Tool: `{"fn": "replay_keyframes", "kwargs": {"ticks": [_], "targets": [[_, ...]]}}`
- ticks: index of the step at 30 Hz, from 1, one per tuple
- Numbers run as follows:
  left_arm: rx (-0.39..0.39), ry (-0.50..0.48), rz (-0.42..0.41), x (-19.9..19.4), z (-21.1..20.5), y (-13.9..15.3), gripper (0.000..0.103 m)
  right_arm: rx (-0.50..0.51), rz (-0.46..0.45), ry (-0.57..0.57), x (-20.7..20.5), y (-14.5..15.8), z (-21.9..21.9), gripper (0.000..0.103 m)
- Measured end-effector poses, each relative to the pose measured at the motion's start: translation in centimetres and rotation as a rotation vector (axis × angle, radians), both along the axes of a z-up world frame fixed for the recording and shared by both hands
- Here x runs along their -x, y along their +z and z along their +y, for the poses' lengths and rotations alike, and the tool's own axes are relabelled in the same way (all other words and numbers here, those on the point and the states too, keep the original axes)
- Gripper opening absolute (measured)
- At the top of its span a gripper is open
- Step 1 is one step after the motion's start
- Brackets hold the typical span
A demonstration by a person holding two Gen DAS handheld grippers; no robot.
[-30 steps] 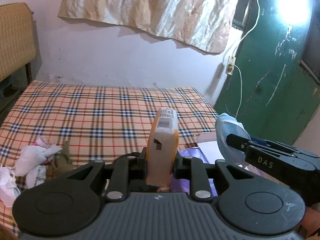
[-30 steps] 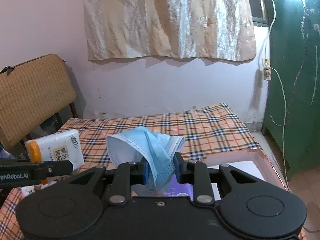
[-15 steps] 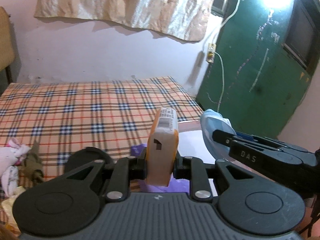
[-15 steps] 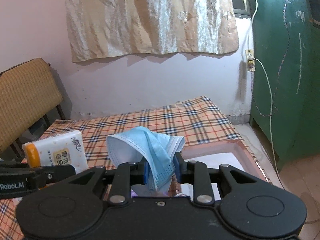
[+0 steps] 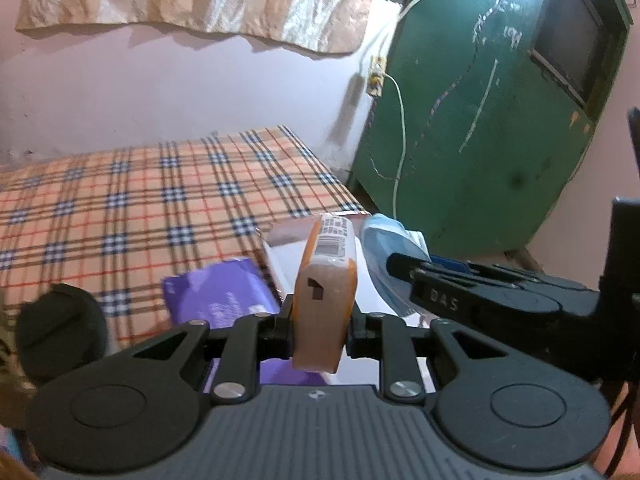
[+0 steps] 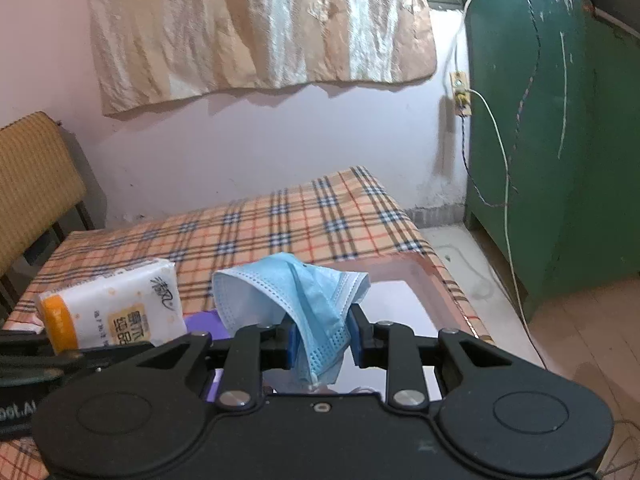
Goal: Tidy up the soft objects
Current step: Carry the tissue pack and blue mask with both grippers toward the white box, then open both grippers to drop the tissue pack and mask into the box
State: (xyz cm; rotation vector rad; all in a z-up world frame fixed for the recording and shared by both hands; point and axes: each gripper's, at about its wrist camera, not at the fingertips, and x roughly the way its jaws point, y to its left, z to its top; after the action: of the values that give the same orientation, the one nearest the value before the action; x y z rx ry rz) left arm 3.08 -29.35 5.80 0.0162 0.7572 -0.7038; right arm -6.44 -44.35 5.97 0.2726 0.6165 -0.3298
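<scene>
- My left gripper (image 5: 322,322) clamps one white-and-orange soft tissue pack (image 5: 326,280), frame centre.
- My right gripper (image 6: 322,340) pinches one crumpled blue face mask (image 6: 296,292), lower centre.

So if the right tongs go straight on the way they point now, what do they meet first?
Probably the white inside of the pink-rimmed tray lying on the plaid bed, just beyond the blue face mask that the right tongs hold. Depth is unclear, so the purple packet beside it is possible.

Both wrist cameras look down along their claws at the bed (image 5: 160,208).
</scene>
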Motion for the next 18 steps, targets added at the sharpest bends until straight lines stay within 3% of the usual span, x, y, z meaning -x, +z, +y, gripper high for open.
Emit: {"fn": "replay_keyframes", "kwargs": {"ticks": [10,14,15,16,17,18], "targets": [[-0.012,-0.055,0.039,-0.7,-4.1,-2.6,0.024,0.006,0.068,-0.034,-1.3,-1.8,-4.0,0.031],[0.021,-0.081,0.053,-1.2,-5.3,-2.9,0.028,0.010,0.072,-0.039,-2.4,-2.0,-5.4,0.037],[0.018,-0.079,0.042,-1.2,-5.5,-2.9,0.034,0.008,0.070,-0.040,-2.7,-2.0,-5.7,0.045],[0.011,-0.074,0.035,-1.3,-5.7,-2.9,0.048,0.007,0.068,-0.039,-3.0,-1.9,-5.9,0.052],[0.011,-0.068,0.034,-1.4,-5.8,-2.9,0.055,0.012,0.057,-0.038,-3.2,-1.8,-6.1,0.070],[0.016,-0.063,0.035,-1.4,-5.6,-2.9,0.063,0.017,0.051,-0.039,-3.2,-1.6,-6.1,0.079]]}}
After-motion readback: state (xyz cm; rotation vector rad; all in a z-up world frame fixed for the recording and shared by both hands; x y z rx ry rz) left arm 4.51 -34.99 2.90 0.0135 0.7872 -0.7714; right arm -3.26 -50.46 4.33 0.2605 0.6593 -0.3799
